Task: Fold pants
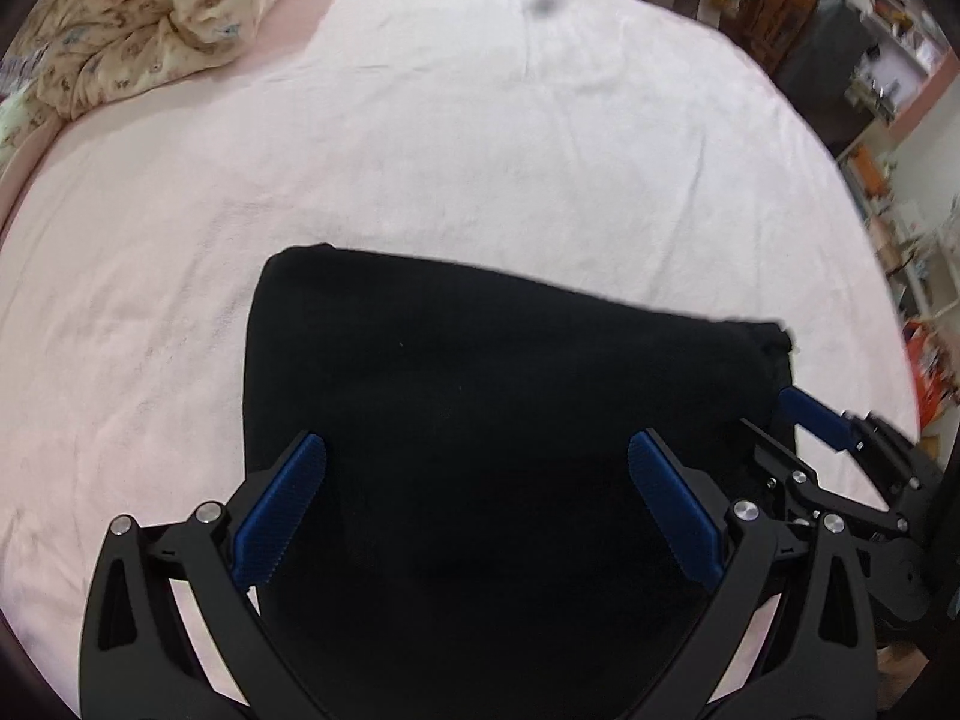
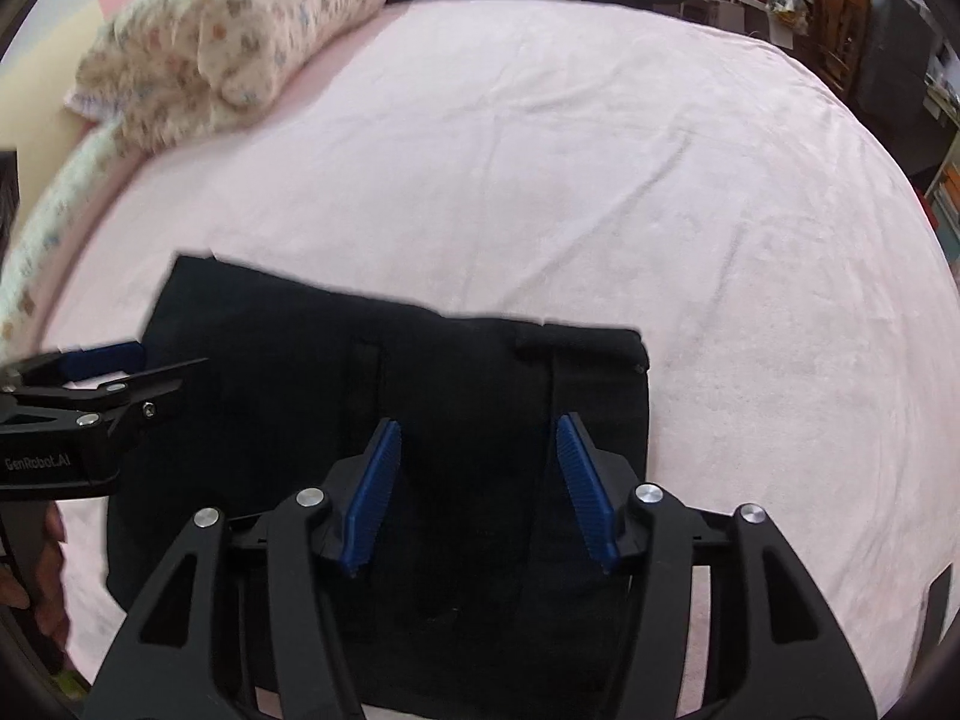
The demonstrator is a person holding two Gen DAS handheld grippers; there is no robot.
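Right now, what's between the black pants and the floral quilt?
Only bare pink sheet. In the right wrist view nothing lies between the pants and the quilt; the left wrist view shows the same.

The only writing that can be read is "GenRobot.AI", in pale grey letters on the black side of the left gripper (image 2: pixel 102 360) body, seen from the right wrist view at the far left edge, just left of the black pants (image 2: pixel 384 432). The letters sit below the gripper's linkage and its silver bolts, running level along the housing. No label, tag or size mark can be made out on the pants themselves. The shelves and clutter far behind the pants, past the bed's edge, carry coloured items, but anything printed there is too blurred and small to read in either view.
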